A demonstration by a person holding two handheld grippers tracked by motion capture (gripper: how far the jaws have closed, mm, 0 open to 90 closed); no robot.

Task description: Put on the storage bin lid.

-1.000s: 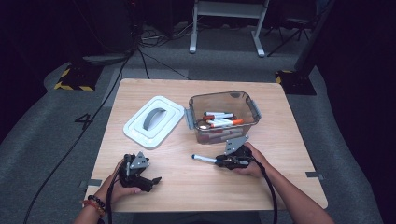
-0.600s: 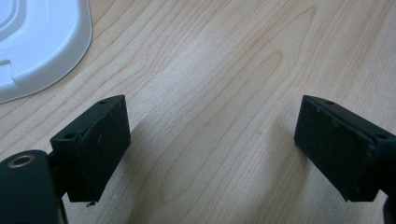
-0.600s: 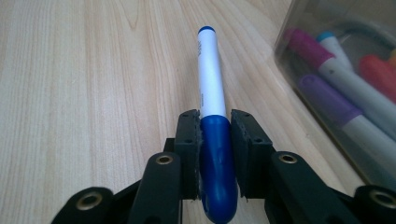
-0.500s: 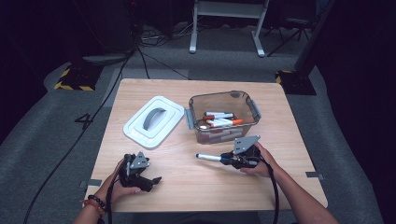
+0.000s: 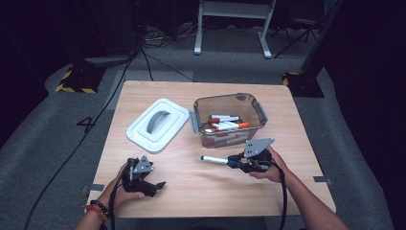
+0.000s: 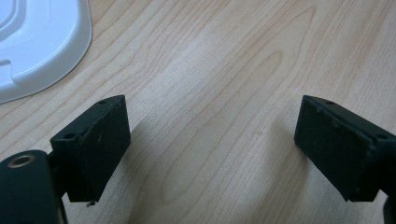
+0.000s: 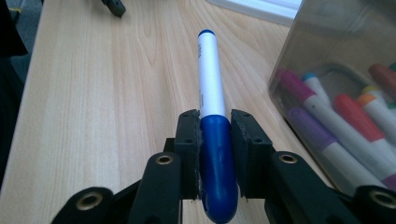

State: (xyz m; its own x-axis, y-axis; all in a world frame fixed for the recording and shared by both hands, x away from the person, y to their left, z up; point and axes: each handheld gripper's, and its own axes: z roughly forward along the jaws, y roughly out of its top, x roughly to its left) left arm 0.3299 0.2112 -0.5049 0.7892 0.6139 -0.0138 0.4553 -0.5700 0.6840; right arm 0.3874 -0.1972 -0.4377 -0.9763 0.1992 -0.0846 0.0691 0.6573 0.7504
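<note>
My right gripper (image 5: 234, 162) (image 7: 214, 135) is shut on the blue cap of a white marker (image 5: 214, 159) (image 7: 211, 84), holding it level above the wooden table (image 5: 191, 191) with its far end toward the left. Just beyond it stands a clear plastic bin (image 5: 229, 120) (image 7: 345, 93) with several markers inside. My left gripper (image 5: 158, 186) (image 6: 210, 144) rests low over bare wood at the front left, its jaws wide open with nothing between them.
A white lid (image 5: 157, 124) (image 6: 37, 42) with a grey handle lies flat left of the bin. Cables trail from both grippers off the table's front edge. Dark floor, cables and a white stand's legs (image 5: 230, 28) lie beyond the table.
My right gripper has risen off the table with the marker and shifted a little right. The left gripper has stayed where it was.
</note>
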